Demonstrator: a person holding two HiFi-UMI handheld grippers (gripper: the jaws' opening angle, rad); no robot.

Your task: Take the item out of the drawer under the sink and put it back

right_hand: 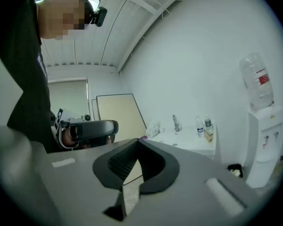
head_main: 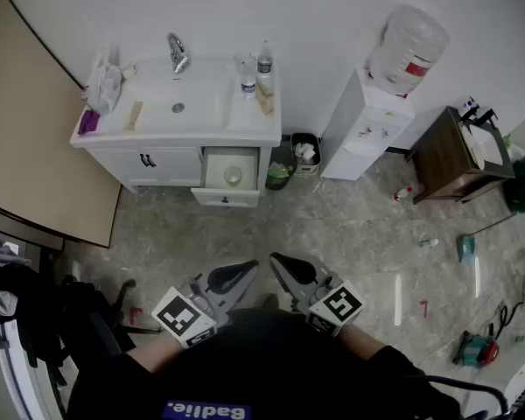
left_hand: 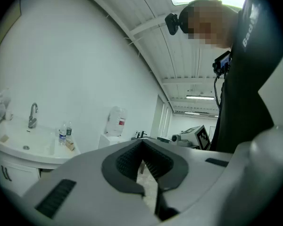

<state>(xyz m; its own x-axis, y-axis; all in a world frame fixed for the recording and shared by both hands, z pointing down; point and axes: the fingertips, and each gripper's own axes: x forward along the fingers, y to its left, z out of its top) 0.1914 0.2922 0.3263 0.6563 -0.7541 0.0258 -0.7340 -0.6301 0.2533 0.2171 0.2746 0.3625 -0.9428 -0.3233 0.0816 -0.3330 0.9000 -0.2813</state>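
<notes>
The white sink cabinet [head_main: 177, 135] stands against the far wall. Its right drawer [head_main: 228, 180] is pulled out, and a small round greenish item [head_main: 233, 177] lies inside it. My left gripper [head_main: 245, 272] and right gripper [head_main: 280, 262] are held close to my body, far from the cabinet, tips angled toward each other. Both are shut with nothing between the jaws. In the left gripper view the left gripper [left_hand: 141, 144] has its dark pads meeting at the tip; the sink [left_hand: 23, 147] shows at far left. In the right gripper view the right gripper [right_hand: 137, 144] is closed the same way.
A water dispenser [head_main: 376, 116] stands right of the cabinet, with a small bin [head_main: 304, 152] and a green bottle [head_main: 278, 175] between them. A brown table [head_main: 459, 151] sits at right. A large tan board [head_main: 35, 121] leans at left. Small things litter the floor at right.
</notes>
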